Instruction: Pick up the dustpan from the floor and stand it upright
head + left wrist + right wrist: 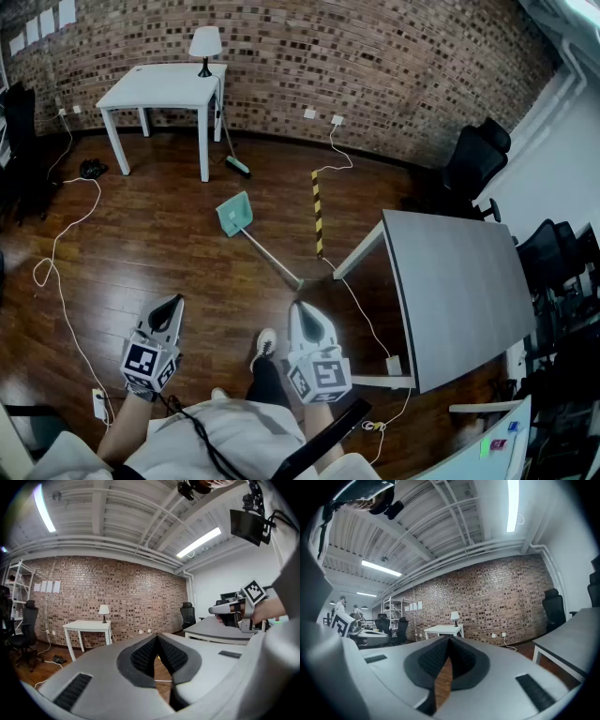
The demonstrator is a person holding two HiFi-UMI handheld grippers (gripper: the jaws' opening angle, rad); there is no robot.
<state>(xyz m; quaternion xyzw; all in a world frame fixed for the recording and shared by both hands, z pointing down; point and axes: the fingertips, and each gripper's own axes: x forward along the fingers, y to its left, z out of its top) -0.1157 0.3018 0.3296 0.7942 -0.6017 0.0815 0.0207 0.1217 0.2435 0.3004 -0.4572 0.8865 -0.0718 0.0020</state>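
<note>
A teal dustpan (234,214) lies flat on the wooden floor in the head view, its long pale handle (272,258) running down and right toward my feet. My right gripper (300,307) hangs just short of the handle's near end, shut and holding nothing. My left gripper (173,302) is off to the left, also shut and empty. In the left gripper view the left gripper (157,637) has its pads together, pointing at the brick wall. The right gripper (449,640) in its own view also shows its pads meeting. Neither gripper view shows the dustpan.
A white table (164,86) with a lamp (205,45) stands at the back, with a broom (234,164) leaning beside it. A grey desk (459,300) is at the right, next to a yellow-black floor strip (317,211). White cables (56,262) cross the left floor. Black chairs (478,159) stand at the right.
</note>
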